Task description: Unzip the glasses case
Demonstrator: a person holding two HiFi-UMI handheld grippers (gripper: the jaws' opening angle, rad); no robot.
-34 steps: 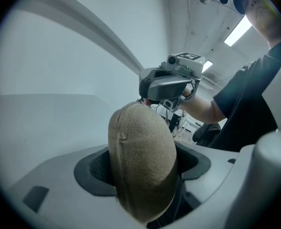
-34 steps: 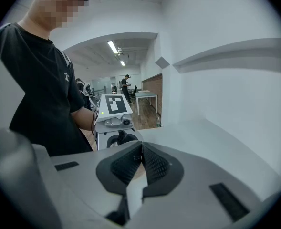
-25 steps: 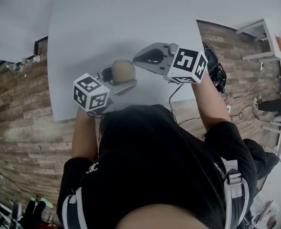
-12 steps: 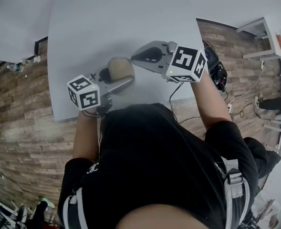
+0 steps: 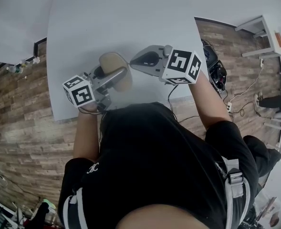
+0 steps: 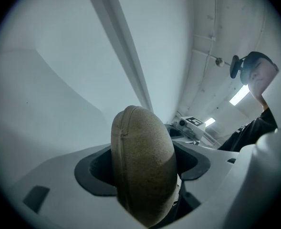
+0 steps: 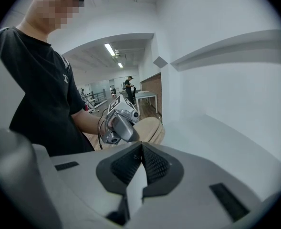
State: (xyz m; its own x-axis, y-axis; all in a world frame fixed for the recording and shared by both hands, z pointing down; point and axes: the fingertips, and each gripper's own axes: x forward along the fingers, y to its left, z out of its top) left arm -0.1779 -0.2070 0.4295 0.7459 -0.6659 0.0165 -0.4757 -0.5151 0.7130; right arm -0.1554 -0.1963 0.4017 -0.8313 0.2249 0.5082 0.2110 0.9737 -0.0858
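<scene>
A tan oval glasses case (image 5: 112, 61) is held off the white table (image 5: 107, 13), and my left gripper (image 5: 112, 75) is shut on it across its middle. In the left gripper view the case (image 6: 142, 168) stands on edge between the two dark pads, its seam toward the left. My right gripper (image 5: 133, 60) is just right of the case, pointing at it, with its tips close to it. Its pads (image 7: 150, 163) meet with nothing between them. The right gripper view shows the case (image 7: 152, 128) and the left gripper (image 7: 119, 125) just beyond the shut tips.
The table's near edge lies just in front of the person's body. Wooden floor surrounds the table. A dark bundle with cables (image 5: 215, 66) lies on the floor at the right, and white furniture (image 5: 264, 37) stands beyond it.
My left gripper has rolled and drifted left and away with the case, which now lies more on its side. The right gripper has shifted slightly left and stays shut.
</scene>
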